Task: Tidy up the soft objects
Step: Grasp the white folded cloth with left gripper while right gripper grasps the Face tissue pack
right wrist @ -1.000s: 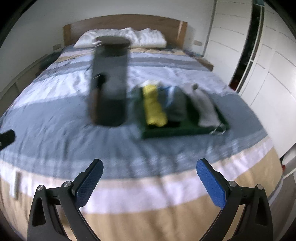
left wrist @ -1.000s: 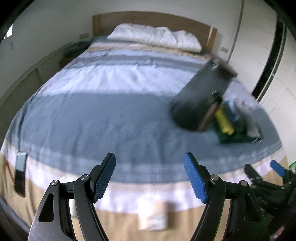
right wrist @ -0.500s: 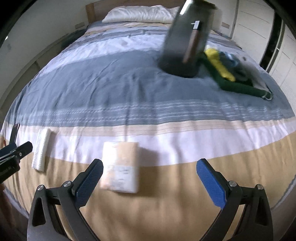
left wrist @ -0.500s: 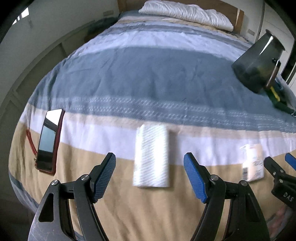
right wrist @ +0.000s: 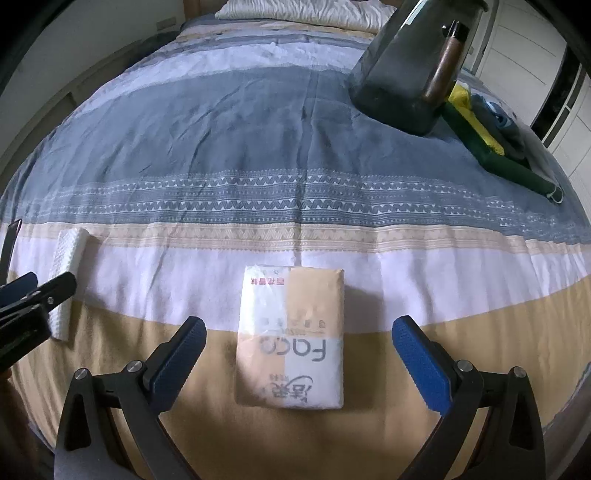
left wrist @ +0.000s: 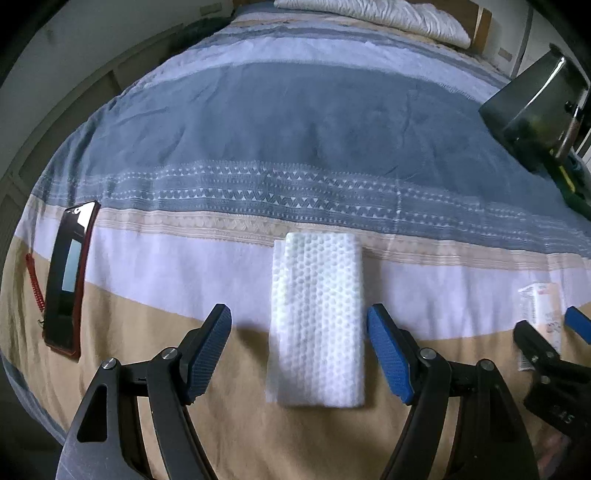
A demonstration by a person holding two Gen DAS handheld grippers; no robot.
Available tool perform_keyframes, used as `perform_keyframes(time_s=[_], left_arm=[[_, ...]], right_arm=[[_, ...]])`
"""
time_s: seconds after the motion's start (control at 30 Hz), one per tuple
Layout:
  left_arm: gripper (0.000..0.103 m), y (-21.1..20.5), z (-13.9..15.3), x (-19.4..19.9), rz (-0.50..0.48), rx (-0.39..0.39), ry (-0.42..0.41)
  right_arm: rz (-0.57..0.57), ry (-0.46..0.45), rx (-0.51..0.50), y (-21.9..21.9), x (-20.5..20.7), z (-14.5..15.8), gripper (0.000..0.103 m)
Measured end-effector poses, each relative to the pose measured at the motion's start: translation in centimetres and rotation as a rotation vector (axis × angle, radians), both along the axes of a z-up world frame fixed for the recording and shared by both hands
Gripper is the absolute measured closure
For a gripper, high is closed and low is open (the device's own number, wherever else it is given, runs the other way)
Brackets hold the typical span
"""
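Your left gripper (left wrist: 299, 350) hangs with its jaws spread over the folded white towel (left wrist: 317, 317), which lies lengthwise between the blue pads (left wrist: 208, 347); the right pad sits just beside the towel's edge, the left one stands apart from it, and neither pad presses on it. Your right gripper (right wrist: 299, 358) is likewise spread wide around the tissue pack (right wrist: 291, 336), with bare cover on both sides of the pack (whether the pads rest on the bedding, you cannot tell from these views). Both things lie near the foot edge of the bed (right wrist: 258, 147), on the tan and white bands. To the far left of the towel a phone (left wrist: 68, 273) in a red case lies by the bed's side edge. Beyond, the wide blue middle of the cover is bare. Farther right stands a dark bin (right wrist: 413, 70), and beside it a green tray (right wrist: 506, 162) with rolled cloths. The pillow (right wrist: 295, 11) lies at the head.
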State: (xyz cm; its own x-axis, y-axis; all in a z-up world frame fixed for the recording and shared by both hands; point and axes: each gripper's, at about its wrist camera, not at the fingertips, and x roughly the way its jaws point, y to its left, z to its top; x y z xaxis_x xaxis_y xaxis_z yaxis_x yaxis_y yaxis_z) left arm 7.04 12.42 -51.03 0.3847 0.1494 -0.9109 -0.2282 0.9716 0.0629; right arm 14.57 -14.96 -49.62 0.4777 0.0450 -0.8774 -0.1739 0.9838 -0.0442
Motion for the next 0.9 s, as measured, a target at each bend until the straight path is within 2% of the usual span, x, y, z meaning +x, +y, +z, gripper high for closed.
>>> perform_keyframes(time_s=[0.23,0.67,0.9], left_arm=[[0.031,0.3,-0.9,0.5,-0.007,0.009,0.014],[0.001,0.7,-2.3,1.4,-0.004,0.033,0.021],[0.001,1.0,-2.9,1.2,-0.01,0.04,0.002]], right_arm=[[-0.004,0.037,-0.012,1.2,1.2,-2.0,0.0],[-0.011,0.074,-0.006,1.6,3.2,-4.1,0.0],[-0.017,0.07,-0.004,1.6,3.1,-4.6,0.0]])
